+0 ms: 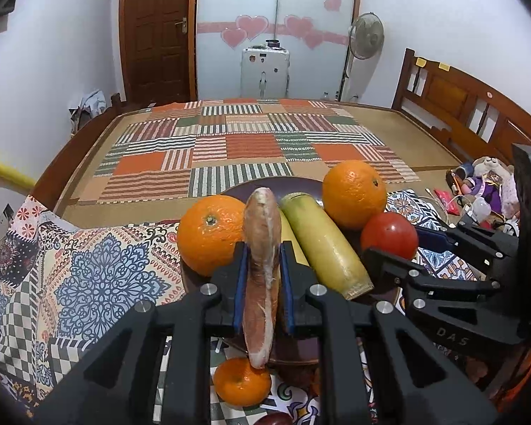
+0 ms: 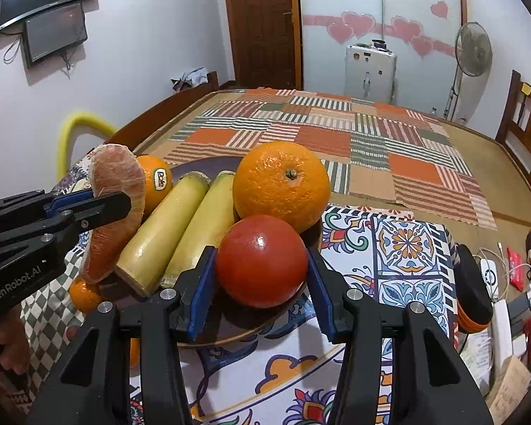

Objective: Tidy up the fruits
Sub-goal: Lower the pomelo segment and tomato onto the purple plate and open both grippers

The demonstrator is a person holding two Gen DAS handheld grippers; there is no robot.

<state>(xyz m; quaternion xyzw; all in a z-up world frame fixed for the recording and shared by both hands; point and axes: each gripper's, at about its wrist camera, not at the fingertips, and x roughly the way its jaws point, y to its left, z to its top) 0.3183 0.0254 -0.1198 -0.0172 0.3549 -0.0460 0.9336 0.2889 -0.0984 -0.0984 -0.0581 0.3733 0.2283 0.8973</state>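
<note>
- The bed (image 1: 230,148), with a patchwork striped cover, takes up the far half of both views; a patterned cloth (image 1: 88,265) drapes its near edge and carries the fruit.
- A dark plate (image 2: 237,336) sits on the cloth near the near edge of the bed, holding most of the fruit.
- The left gripper (image 1: 263,265) is clamped on a wrapped grapefruit wedge (image 1: 262,265), its blue pads pressing the two flat faces. The wedge stands on edge over the near left rim of the plate; whether it touches the plate I cannot tell.
- The right gripper (image 2: 262,276) has its blue pads on either side of a red tomato (image 2: 262,260), which sits on the near right part of the plate. The left pad appears to touch it; I cannot tell whether the pads actually press it.
- Two pale yellow-green sugarcane pieces (image 2: 180,230) lie side by side across the middle of the plate, cut ends toward the camera.
- A large orange (image 2: 281,186) rests at the far right of the plate, just behind the tomato and touching it.
- A second orange (image 2: 155,182) with a sticker sits at the left of the plate, partly hidden behind the wedge.
- A small mandarin (image 1: 240,380) lies on the cloth off the plate, just beside its near left rim.
</note>
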